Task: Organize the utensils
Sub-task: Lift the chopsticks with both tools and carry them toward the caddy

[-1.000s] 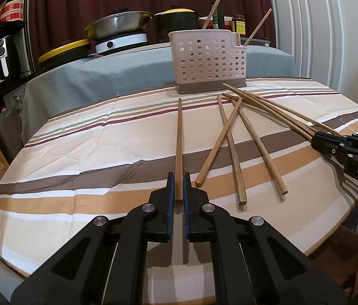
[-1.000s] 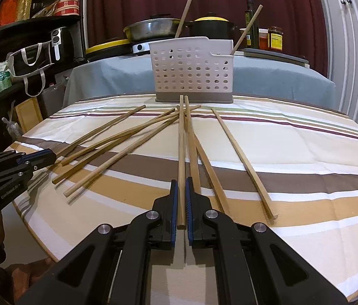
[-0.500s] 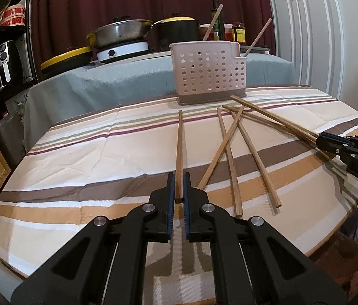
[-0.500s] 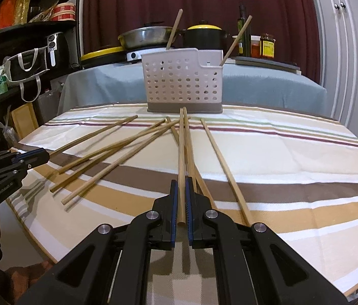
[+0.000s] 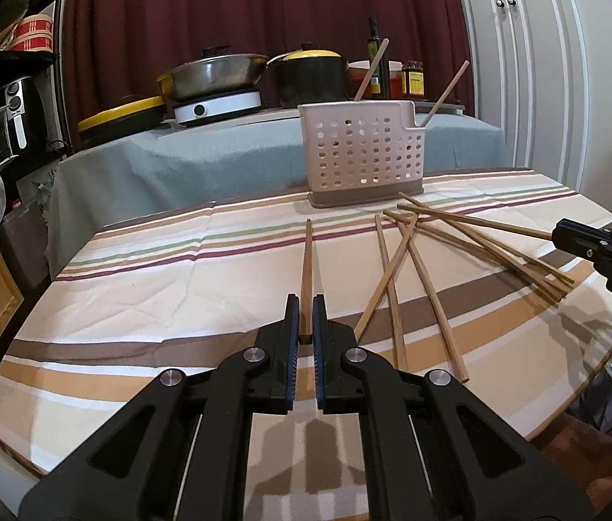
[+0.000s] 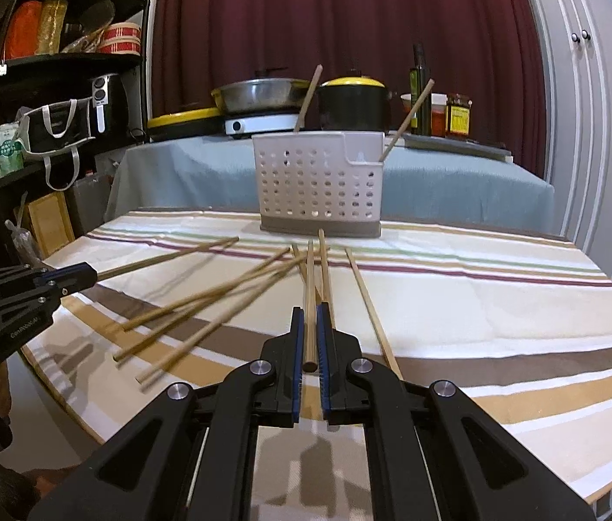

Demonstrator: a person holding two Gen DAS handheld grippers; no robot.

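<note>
Chopsticks are what you hold now, one in each claw: your left gripper (image 5: 306, 319) is clamped on the near end of a chopstick (image 5: 306, 267), your right gripper (image 6: 310, 334) likewise on another (image 6: 310, 295). Both sticks point ahead, seemingly raised off the striped tablecloth (image 5: 141, 278). Keep each grip firm and level. Beyond them loose chopsticks (image 5: 427, 286) lie fanned. Farthest stands the perforated white caddy (image 6: 319, 182), already holding two; tip yours upright over its open top.

Lower ends of two chopsticks (image 6: 308, 100) hidden inside perforated holder (image 6: 319, 182); jar (image 6: 458, 115) labels too small to read.
</note>
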